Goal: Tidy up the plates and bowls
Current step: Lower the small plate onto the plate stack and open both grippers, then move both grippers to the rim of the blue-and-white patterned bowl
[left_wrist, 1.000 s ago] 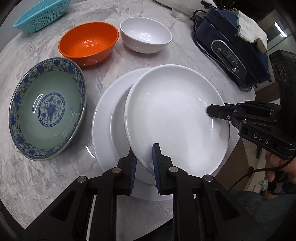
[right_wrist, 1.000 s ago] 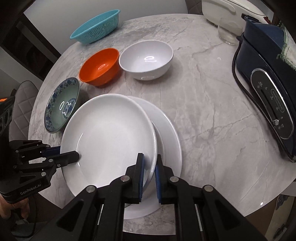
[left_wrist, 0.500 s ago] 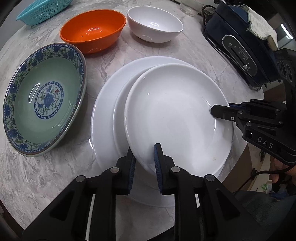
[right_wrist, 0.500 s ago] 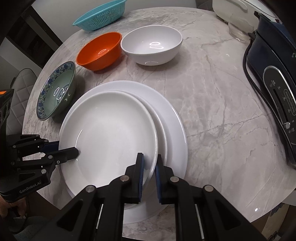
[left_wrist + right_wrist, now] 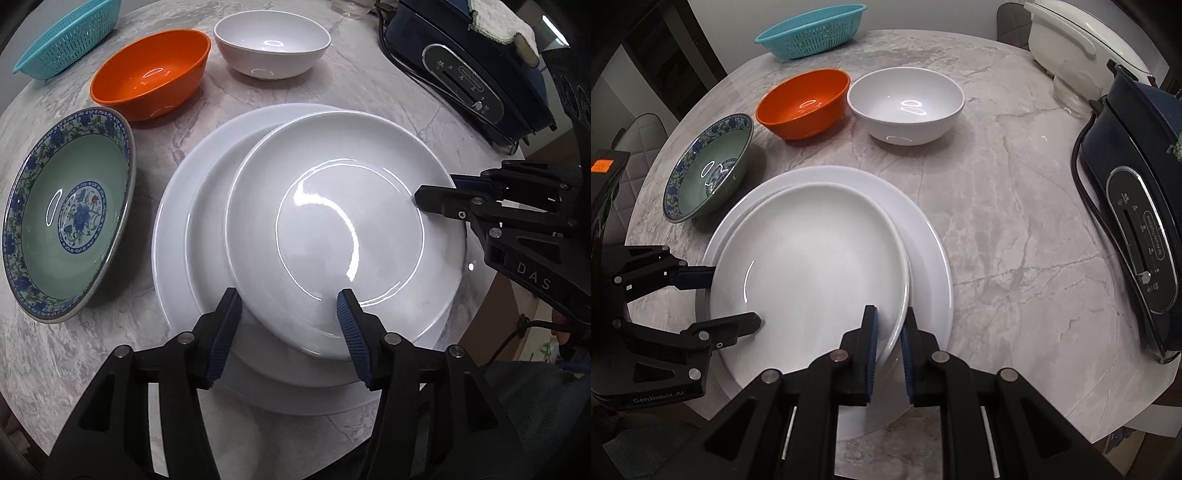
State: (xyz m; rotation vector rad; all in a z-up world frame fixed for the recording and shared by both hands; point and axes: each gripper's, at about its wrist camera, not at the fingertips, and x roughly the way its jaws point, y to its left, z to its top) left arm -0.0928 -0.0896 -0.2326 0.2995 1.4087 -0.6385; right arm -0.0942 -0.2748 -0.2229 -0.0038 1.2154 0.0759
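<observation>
A small white plate point(image 5: 343, 236) point(image 5: 812, 273) lies on a larger white plate point(image 5: 177, 229) point(image 5: 923, 236), shifted off its centre. My left gripper point(image 5: 290, 314) point(image 5: 733, 299) is open, its jaws spread on either side of the small plate's rim. My right gripper point(image 5: 889, 325) point(image 5: 436, 194) is shut on the small plate's opposite rim. An orange bowl point(image 5: 149, 72) point(image 5: 803, 103), a white bowl point(image 5: 271, 42) point(image 5: 907, 103) and a blue-patterned green bowl point(image 5: 64, 210) point(image 5: 709, 166) stand beyond on the marble table point(image 5: 1015, 229).
A teal basket point(image 5: 68, 37) point(image 5: 812, 29) sits at the table's far edge. A dark blue appliance point(image 5: 476, 70) point(image 5: 1137, 229) with a cord stands at the right. A glass point(image 5: 1071, 88) and a white cooker point(image 5: 1078, 40) are behind it.
My left gripper has opened and let go of the small plate's rim. The small plate has come down onto the large plate. My right gripper still grips it.
</observation>
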